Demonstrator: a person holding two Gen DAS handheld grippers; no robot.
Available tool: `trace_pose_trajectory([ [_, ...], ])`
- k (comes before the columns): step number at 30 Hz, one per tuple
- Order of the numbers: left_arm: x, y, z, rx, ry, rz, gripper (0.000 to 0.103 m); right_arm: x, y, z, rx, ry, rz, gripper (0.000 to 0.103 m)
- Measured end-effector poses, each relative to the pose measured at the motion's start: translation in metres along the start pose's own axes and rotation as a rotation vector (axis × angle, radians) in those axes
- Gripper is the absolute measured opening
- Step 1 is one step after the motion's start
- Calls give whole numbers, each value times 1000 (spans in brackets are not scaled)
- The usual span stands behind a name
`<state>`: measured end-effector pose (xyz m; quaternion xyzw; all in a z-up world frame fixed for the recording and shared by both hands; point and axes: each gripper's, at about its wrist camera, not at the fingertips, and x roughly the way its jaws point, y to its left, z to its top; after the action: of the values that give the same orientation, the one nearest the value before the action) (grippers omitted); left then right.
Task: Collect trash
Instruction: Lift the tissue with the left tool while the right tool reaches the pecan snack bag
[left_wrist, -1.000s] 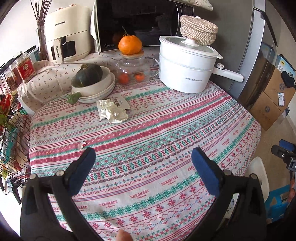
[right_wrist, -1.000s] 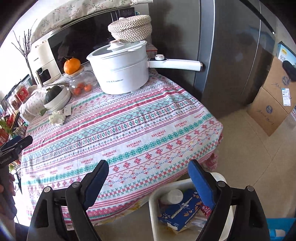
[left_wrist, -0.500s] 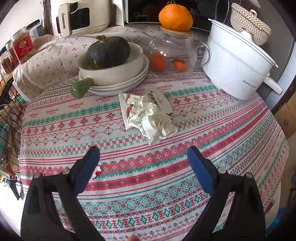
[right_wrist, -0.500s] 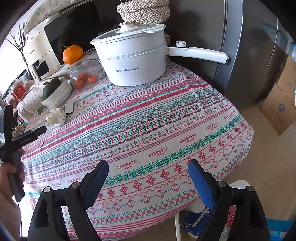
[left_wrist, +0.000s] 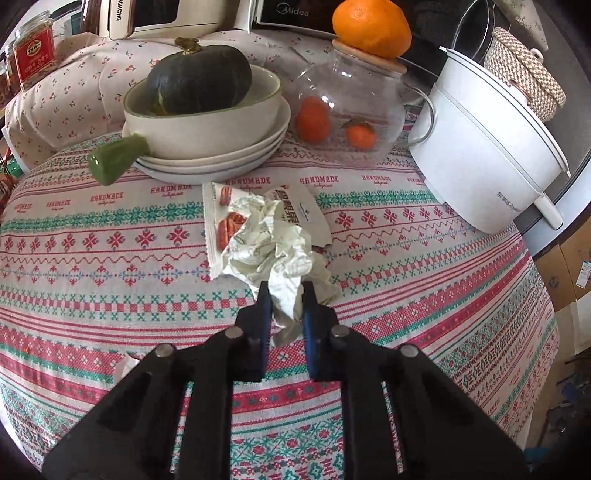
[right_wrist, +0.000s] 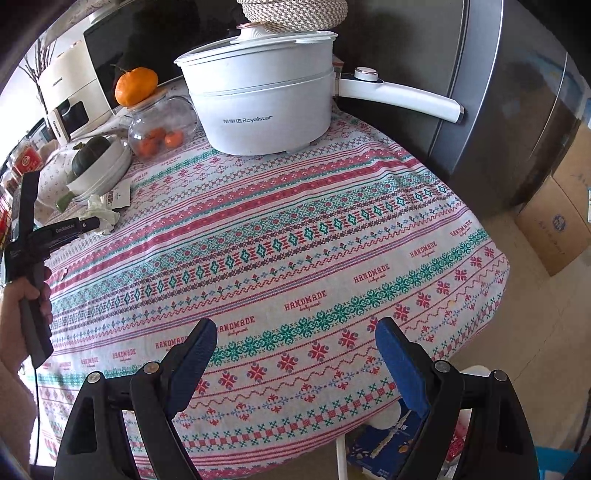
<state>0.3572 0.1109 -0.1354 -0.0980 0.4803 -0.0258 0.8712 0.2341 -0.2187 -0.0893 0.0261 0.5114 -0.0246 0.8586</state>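
A crumpled white paper wad lies on the patterned tablecloth, on top of a flat snack wrapper printed with red nuts. My left gripper is shut on the near tail of the crumpled paper. From the right wrist view the same wad lies at the far left with the left gripper on it. My right gripper is open and empty above the table's near edge. A small scrap lies on the cloth beside the left gripper's body.
Stacked plates with a bowl holding a dark green squash stand behind the wrapper. A glass jar with an orange on top and a white electric pot stand to the right. A white bin with trash sits below the table edge.
My left gripper moved forward to the crumpled paper and closed on it. My right gripper moved in over the table and stayed open.
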Motion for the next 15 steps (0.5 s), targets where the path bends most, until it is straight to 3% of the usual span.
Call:
trace_pose_trajectory([
  [6,-42,11,-14,-15,-18,-13,14,-8,-3,-7,-2,-4,13,89],
  [11,-102,24,-33,-58,-33,-34,14,-20,0,-10,2,-21,60,89],
  [15,-154,26,-55,-22,-87,-45,14,-19,11,-11,0,1,133,89],
])
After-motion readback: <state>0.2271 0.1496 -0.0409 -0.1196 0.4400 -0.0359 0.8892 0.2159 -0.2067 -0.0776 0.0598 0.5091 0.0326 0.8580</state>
